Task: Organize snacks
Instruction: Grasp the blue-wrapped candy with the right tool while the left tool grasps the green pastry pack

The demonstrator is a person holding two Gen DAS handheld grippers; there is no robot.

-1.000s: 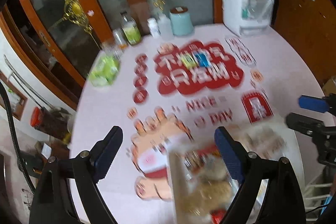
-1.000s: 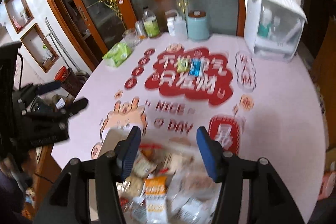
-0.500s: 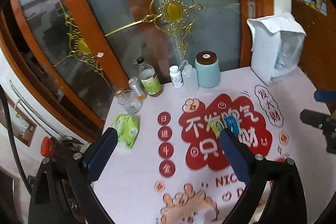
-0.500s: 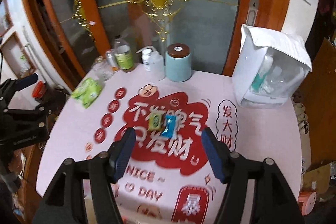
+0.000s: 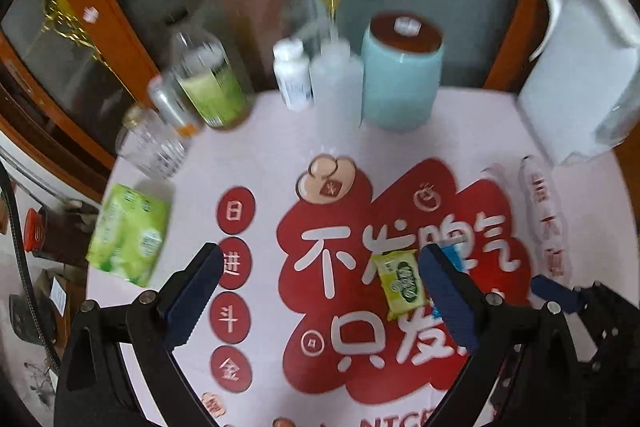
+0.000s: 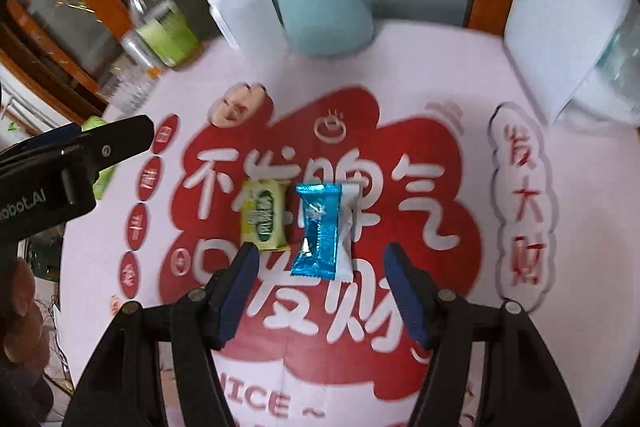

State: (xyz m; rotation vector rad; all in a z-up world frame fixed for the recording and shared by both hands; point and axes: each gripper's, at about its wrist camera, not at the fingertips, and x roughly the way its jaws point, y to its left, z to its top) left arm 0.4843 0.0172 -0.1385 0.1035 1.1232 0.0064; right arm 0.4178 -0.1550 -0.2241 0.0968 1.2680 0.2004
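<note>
Two small snack packets lie side by side on the red print of the table cover: a yellow-green one [image 6: 264, 215] and a blue and white one [image 6: 322, 231]. My right gripper [image 6: 320, 291] is open and empty, its jaws just short of the blue packet. My left gripper [image 5: 320, 291] is open and empty over the cover; the yellow-green packet [image 5: 400, 285] lies by its right finger [image 5: 448, 299], which hides most of the blue packet. The right gripper's fingers [image 5: 560, 293] show at the right edge of the left wrist view.
At the table's back stand a light-blue jar with a brown lid [image 5: 400, 75], white bottles [image 5: 294, 75], a green-labelled bottle [image 5: 212, 87], a glass jar [image 5: 152, 143] and a white bag [image 5: 580, 75]. A green tissue pack [image 5: 128, 231] lies at the left edge.
Both grippers have moved forward across the table, from over the snack tray at the near edge to the two packets on the red print. Both stay open.
</note>
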